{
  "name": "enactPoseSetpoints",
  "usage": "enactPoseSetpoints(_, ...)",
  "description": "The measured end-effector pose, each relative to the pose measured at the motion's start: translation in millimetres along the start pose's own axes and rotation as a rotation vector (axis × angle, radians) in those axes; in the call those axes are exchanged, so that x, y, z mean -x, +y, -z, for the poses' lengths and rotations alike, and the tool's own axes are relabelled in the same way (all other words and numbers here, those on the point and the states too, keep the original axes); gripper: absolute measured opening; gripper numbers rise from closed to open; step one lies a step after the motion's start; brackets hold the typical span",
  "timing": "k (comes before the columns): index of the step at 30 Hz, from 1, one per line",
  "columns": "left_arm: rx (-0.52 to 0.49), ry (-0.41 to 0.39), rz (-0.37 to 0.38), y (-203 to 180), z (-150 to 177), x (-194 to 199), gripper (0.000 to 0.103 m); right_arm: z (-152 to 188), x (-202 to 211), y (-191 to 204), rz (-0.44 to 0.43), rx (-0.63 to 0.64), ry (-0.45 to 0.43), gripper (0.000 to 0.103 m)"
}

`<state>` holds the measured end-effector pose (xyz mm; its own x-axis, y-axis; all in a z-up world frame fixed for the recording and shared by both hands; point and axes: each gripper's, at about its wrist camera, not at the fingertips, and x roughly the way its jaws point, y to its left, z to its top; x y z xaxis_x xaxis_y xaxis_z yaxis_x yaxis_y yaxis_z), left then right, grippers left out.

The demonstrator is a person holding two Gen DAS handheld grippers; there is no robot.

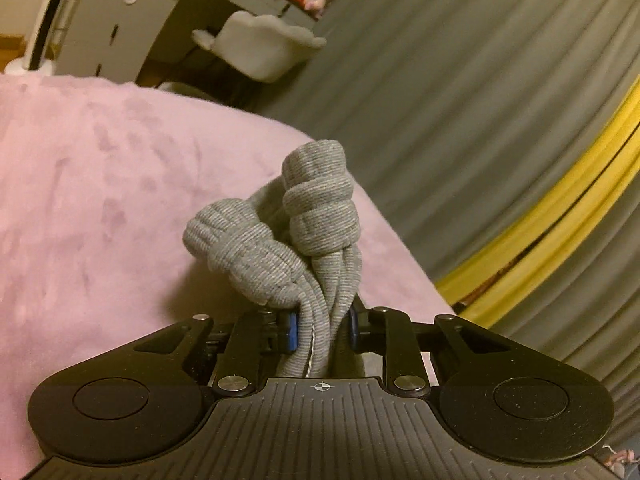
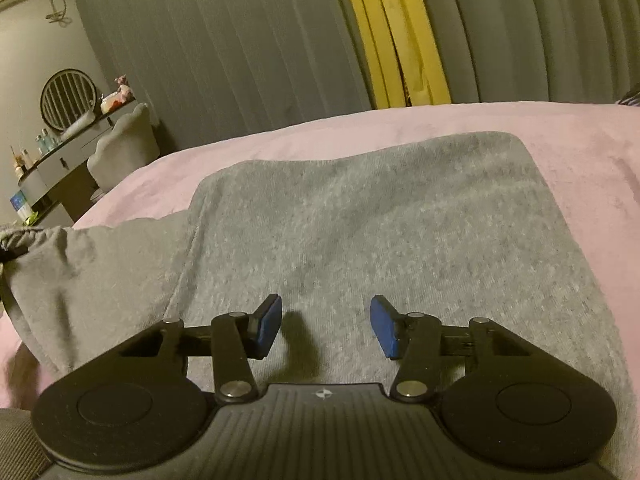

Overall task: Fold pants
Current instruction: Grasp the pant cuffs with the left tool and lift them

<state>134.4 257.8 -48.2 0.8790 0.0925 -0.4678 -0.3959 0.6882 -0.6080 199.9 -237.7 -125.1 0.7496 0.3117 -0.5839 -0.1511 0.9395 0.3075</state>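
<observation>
The grey pants [image 2: 380,232] lie folded flat on the pink blanket [image 2: 580,148] in the right wrist view, with one part trailing off to the left [image 2: 92,268]. My right gripper [image 2: 324,328] is open and empty, just above the flat grey cloth. My left gripper [image 1: 322,330] is shut on a bunched ribbed grey part of the pants [image 1: 280,240], which sticks up between the blue pads [image 1: 292,330] over the pink blanket [image 1: 100,200].
Grey curtains [image 2: 220,40] with a yellow strip [image 2: 400,32] hang behind the bed. A dresser with small items [image 2: 60,152], a round mirror [image 2: 68,98] and a grey chair [image 1: 260,44] stand beyond the bed's edge.
</observation>
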Motion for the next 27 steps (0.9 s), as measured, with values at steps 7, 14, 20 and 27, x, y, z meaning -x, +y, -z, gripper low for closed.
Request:
enactPoseSetpoints(7,-0.093,-0.038,0.041,-38.1,0.7,14.6,0.022,-3.0,2.3,-2.1,0.005,-0.012,0.006,0.05)
enactPoseSetpoints(14,-0.366,-0.062,0.185,-119.6,30.4,35.4,0.022,-10.8,14.7,-36.0,-0.03,-0.222,-0.064,0.05)
enactPoseSetpoints(20,-0.572,0.082,0.366,-191.0,98.3,28.6,0.022,-10.5,25.7,-47.7,-0.075,-0.281,-0.114,0.05)
enactPoseSetpoints(27,-0.745,0.351,0.276,-224.5,190.1,-8.6,0.082,-10.4,33.8,-63.4,-0.099,-0.338,-0.12,0.051)
